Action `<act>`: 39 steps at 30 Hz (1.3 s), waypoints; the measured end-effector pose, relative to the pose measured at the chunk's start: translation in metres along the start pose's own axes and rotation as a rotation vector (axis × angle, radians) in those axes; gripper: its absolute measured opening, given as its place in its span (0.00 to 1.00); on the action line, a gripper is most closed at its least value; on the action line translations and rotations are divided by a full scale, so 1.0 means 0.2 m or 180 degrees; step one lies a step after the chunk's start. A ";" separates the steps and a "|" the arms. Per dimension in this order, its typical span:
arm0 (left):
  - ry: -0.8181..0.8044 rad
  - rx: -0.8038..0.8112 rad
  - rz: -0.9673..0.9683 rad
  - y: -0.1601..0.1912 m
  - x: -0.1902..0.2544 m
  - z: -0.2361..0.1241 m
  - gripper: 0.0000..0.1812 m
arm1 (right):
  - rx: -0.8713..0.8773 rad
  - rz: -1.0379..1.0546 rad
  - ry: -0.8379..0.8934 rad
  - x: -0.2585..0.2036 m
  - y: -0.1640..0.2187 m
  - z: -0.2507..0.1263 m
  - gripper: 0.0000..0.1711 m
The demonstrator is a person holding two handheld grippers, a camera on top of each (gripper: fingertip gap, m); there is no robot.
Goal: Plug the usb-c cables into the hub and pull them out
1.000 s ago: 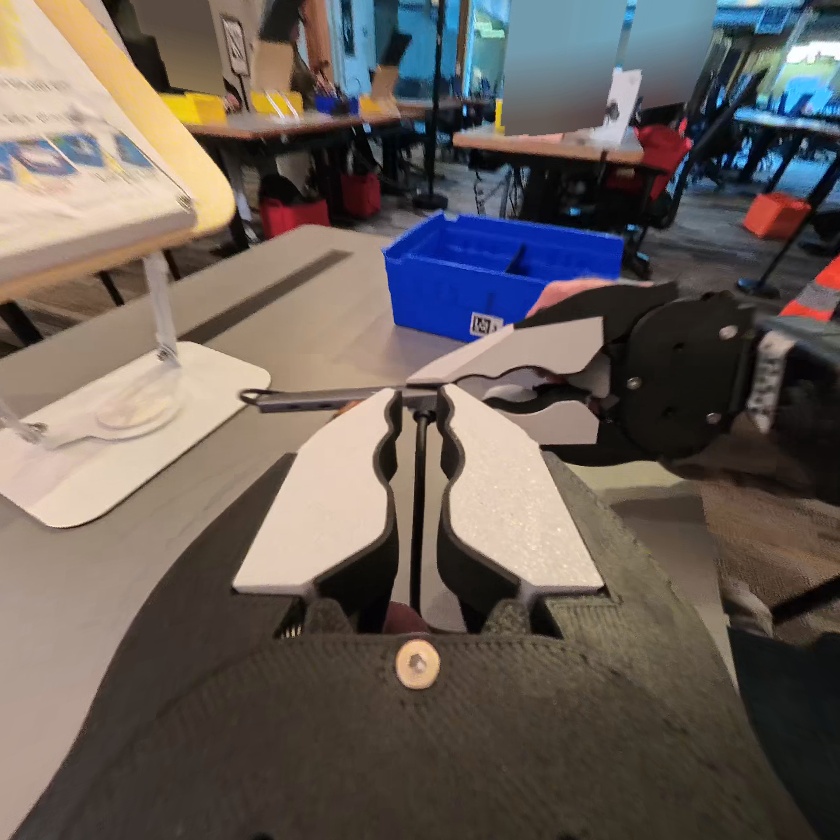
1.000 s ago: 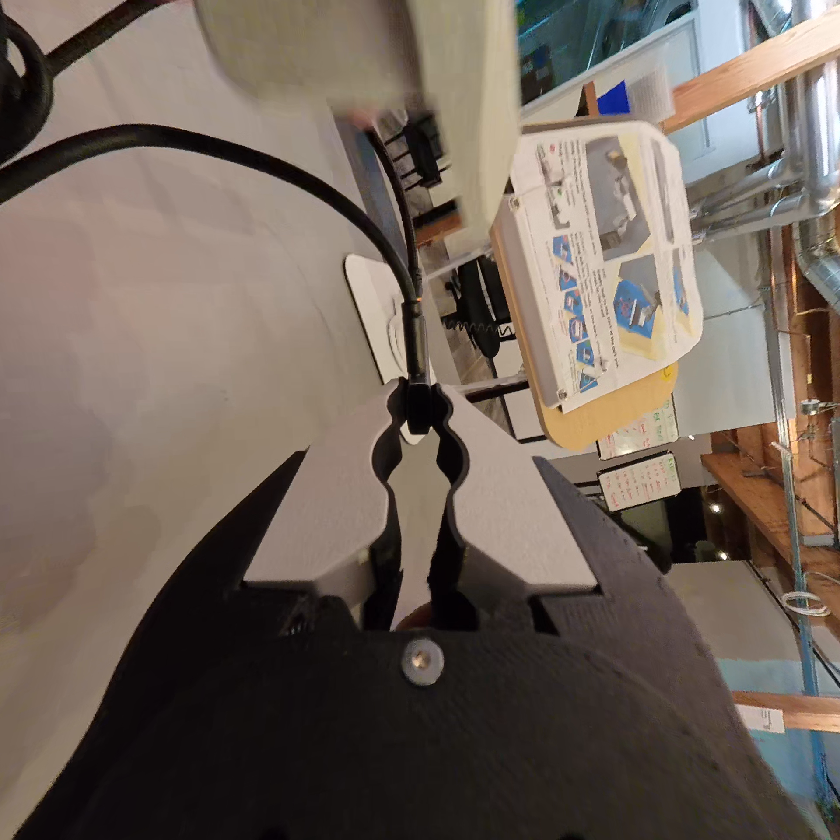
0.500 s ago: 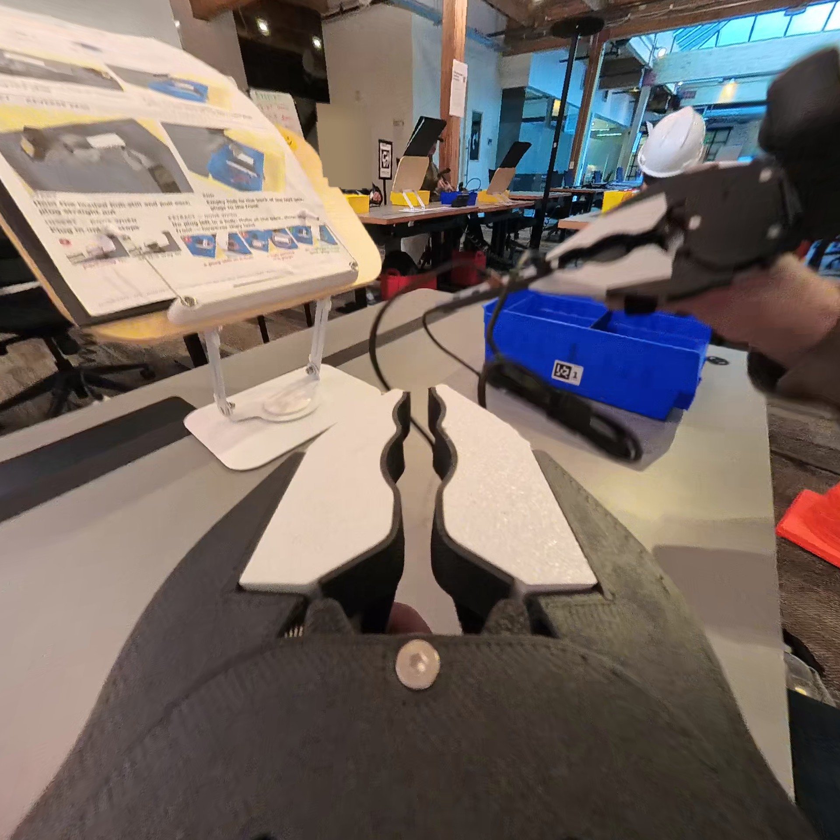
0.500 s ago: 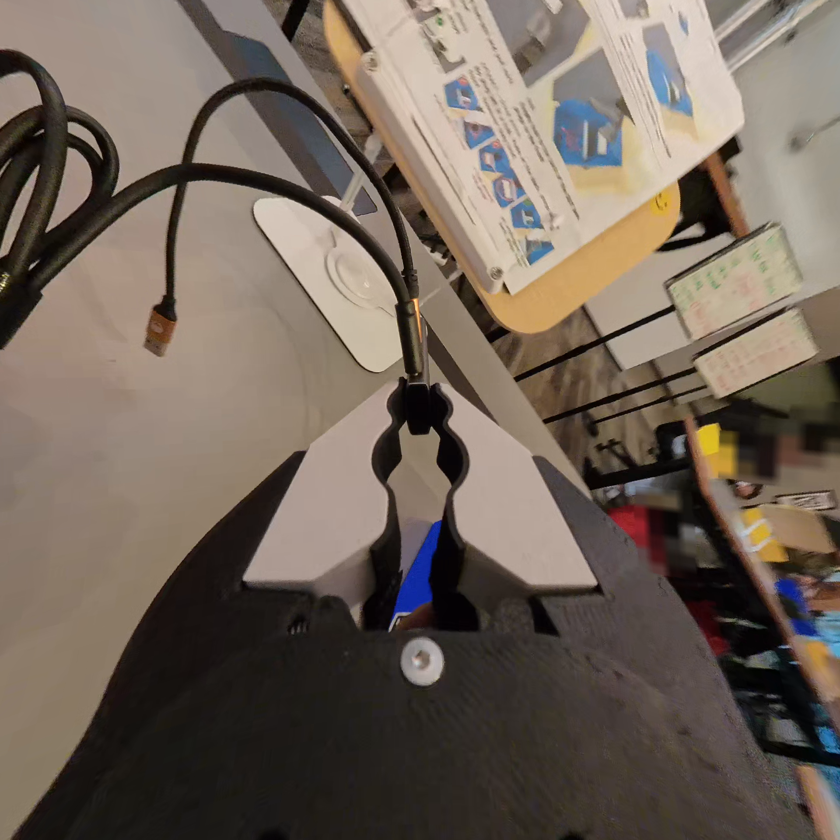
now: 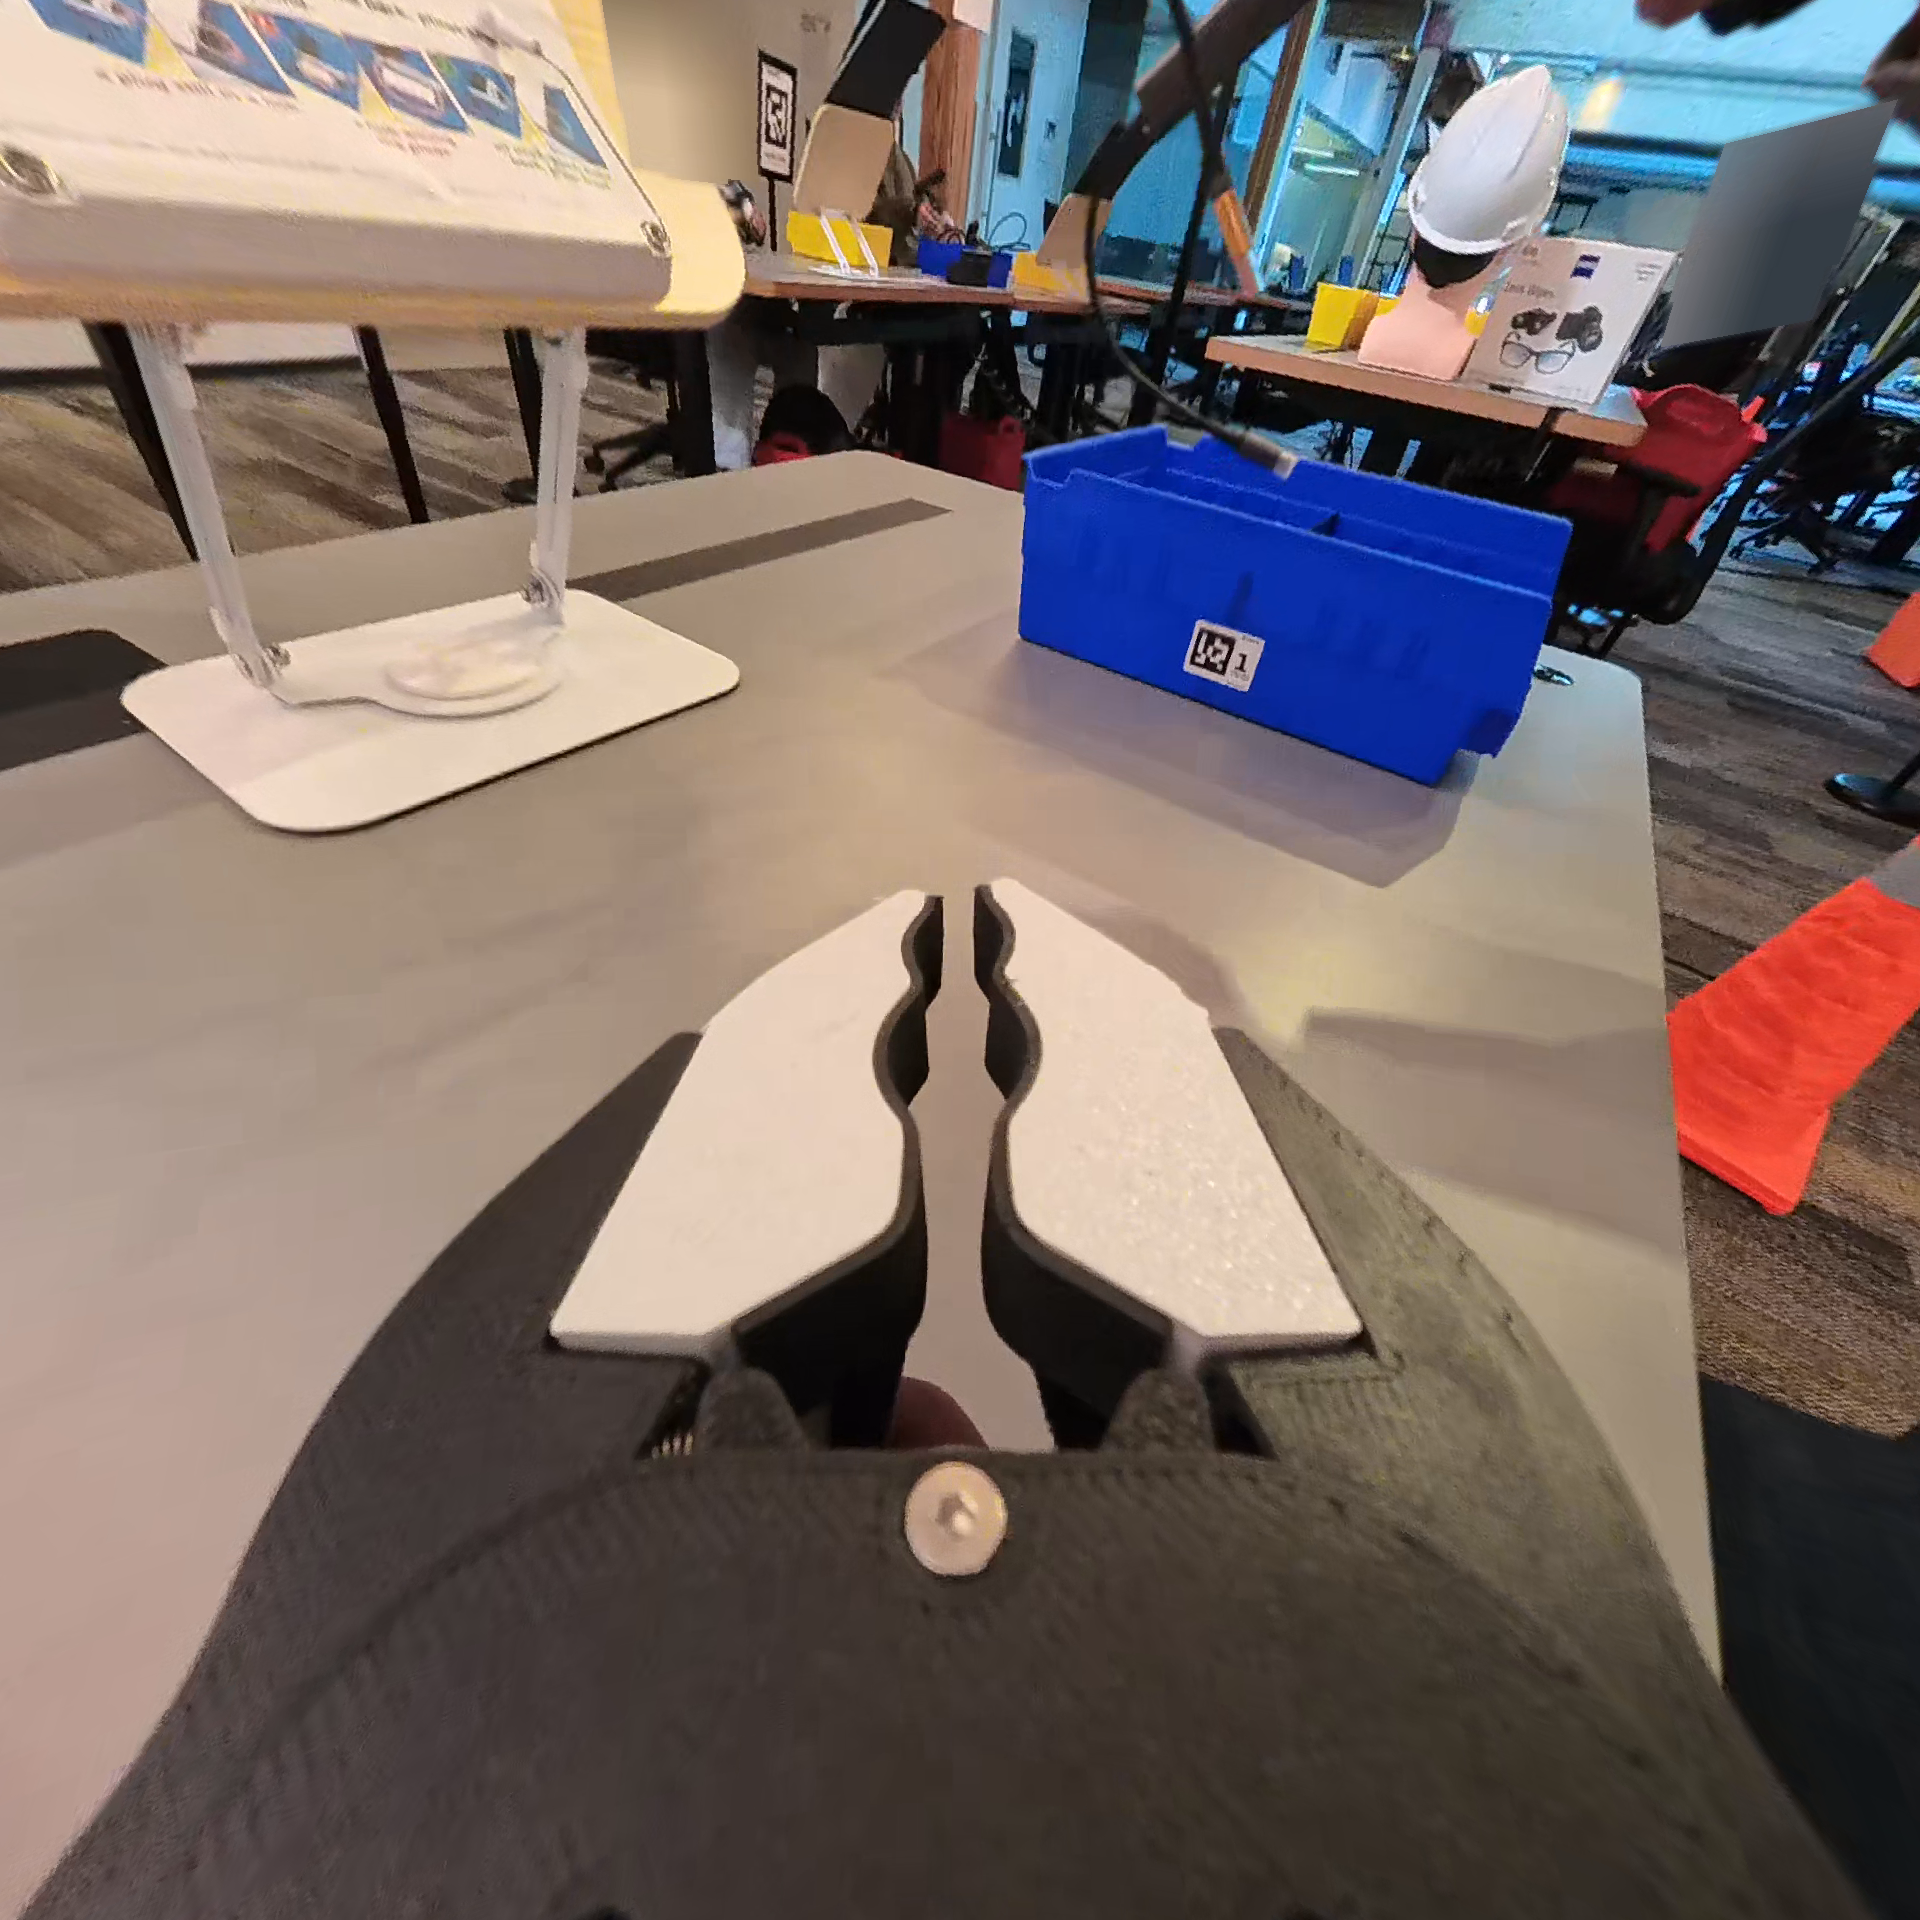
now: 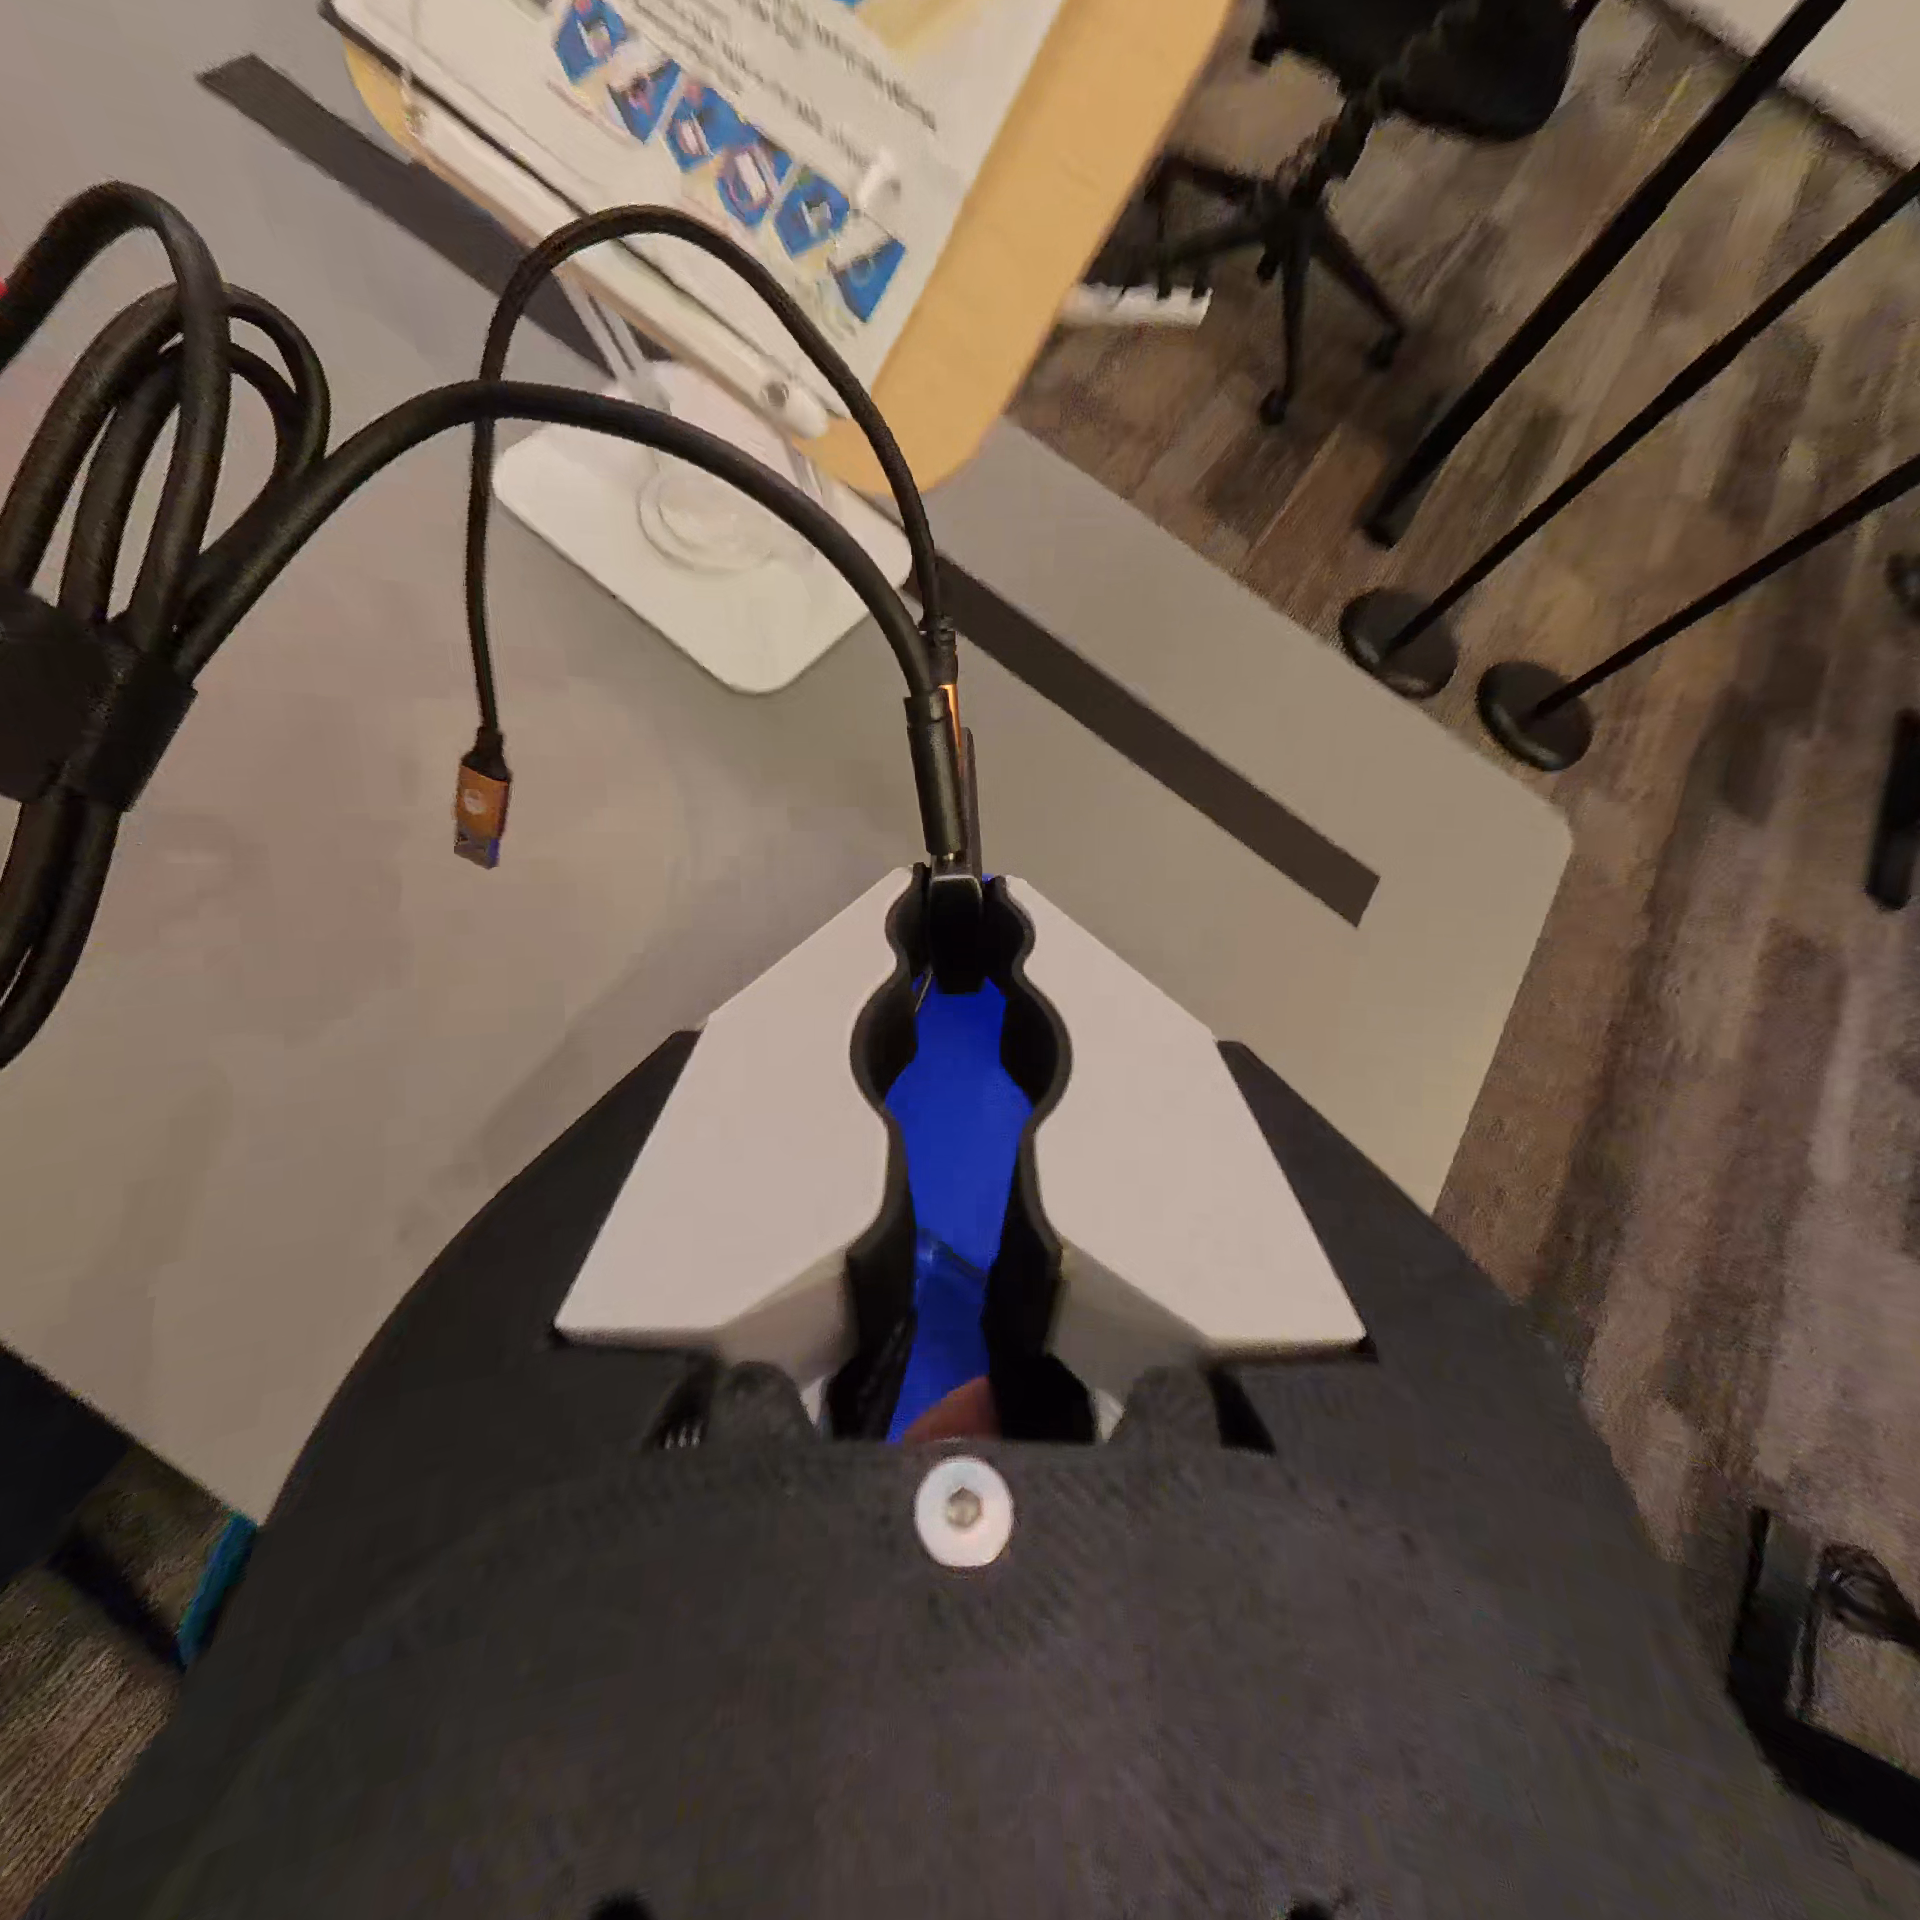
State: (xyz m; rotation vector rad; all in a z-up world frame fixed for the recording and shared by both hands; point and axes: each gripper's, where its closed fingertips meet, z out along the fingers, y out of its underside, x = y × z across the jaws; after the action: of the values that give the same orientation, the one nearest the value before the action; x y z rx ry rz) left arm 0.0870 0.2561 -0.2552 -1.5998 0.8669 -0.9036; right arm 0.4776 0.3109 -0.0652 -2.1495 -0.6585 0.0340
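My right gripper (image 6: 958, 883) is shut on the black plug end of a usb-c cable (image 6: 935, 774) and holds it high above the grey table (image 6: 312, 935). Two black cables arch left from the plug. The thick one runs to a strapped cable bundle (image 6: 83, 686). The thin one ends in a loose copper-coloured connector (image 6: 480, 800). My left gripper (image 5: 958, 904) is empty and shut to a narrow slit, low over the table (image 5: 416, 987). In the left wrist view a cable end (image 5: 1262, 457) hangs over the blue bin (image 5: 1278, 582). I cannot make out the hub.
A white document stand (image 5: 416, 696) with an instruction sheet stands at the back left of the table and also shows in the right wrist view (image 6: 707, 540). The blue bin shows between my right fingers (image 6: 951, 1101). Black stand poles (image 6: 1538, 717) rest on the floor past the table edge. My right fingertips sit around 45 centimeters from my left ones.
My right gripper has risen out of the left wrist view, carrying the cables up and over the blue bin. My left gripper let go of the cable earlier and now points along the table.
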 end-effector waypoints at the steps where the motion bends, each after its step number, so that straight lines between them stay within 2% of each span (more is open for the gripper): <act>1: 0.0007 -0.0012 -0.0019 0.02 0.00 0.00 0.03 | -0.0082 0.0054 -0.0049 0.04 0.03 0.00 0.04; 4: 0.0030 -0.0027 -0.0060 0.04 0.00 0.01 0.03 | -0.0216 0.0347 -0.0187 0.14 0.15 0.06 0.05; 8: 0.0060 -0.0057 -0.0062 0.05 0.01 0.02 0.03 | -0.0493 0.0774 -0.0239 0.28 0.38 0.17 0.04; 17: 0.0098 -0.0140 -0.0148 0.10 0.01 0.05 0.03 | -0.1065 0.1199 -0.0300 0.34 0.81 0.42 0.04; 23: 0.0125 -0.0178 -0.0181 0.11 0.02 0.06 0.03 | -0.1018 0.1559 -0.0389 0.37 0.92 0.50 0.04; 32: 0.0135 -0.0163 -0.0202 0.11 0.02 0.06 0.03 | -0.1315 0.1413 -0.0283 0.35 1.07 0.52 0.04; 36: 0.0144 -0.0184 -0.0178 0.11 0.03 0.06 0.03 | -0.1881 0.1092 -0.0105 0.31 1.27 0.54 0.04; 39: 0.0155 -0.0192 -0.0197 0.12 0.03 0.05 0.03 | -0.2042 0.0875 -0.0025 0.28 1.30 0.56 0.04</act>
State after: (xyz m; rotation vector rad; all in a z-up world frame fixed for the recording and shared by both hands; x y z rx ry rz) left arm 0.0975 0.2507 -0.2791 -1.6703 0.8900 -0.9717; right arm 0.6133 0.2937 -0.3195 -2.8484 -0.4008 -0.0254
